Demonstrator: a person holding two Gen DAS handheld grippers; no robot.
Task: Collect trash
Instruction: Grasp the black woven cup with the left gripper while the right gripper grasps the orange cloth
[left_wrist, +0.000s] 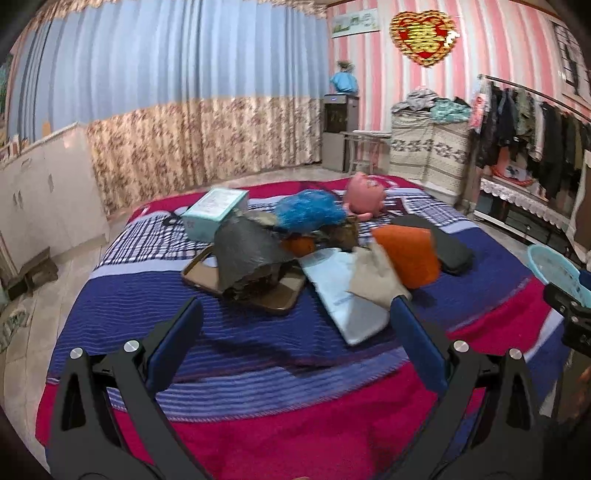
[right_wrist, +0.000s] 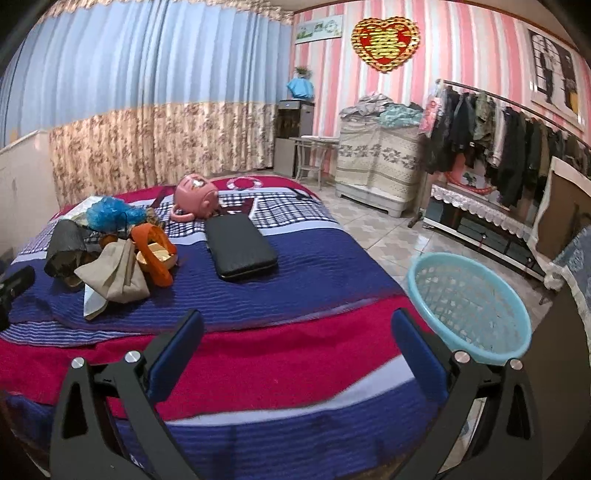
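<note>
Striped bed cover (left_wrist: 258, 332) is spreading beneath both your grippers.
You are holding the left gripper (left_wrist: 295, 325) and right gripper (right_wrist: 297, 332) wide apart, empty; grey bag (left_wrist: 247, 251) is lying beyond the left fingers, basket (right_wrist: 469, 299) beside the right finger.

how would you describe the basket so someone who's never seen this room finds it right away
Start at the large bed with the red, blue and checked blanket and go to its near right corner. There, off the bed's edge over the tiled floor, is a round, light-blue plastic basket with latticed walls. It is the only open, see-through container; the clutter pile lies across the bed, far from it.
</note>
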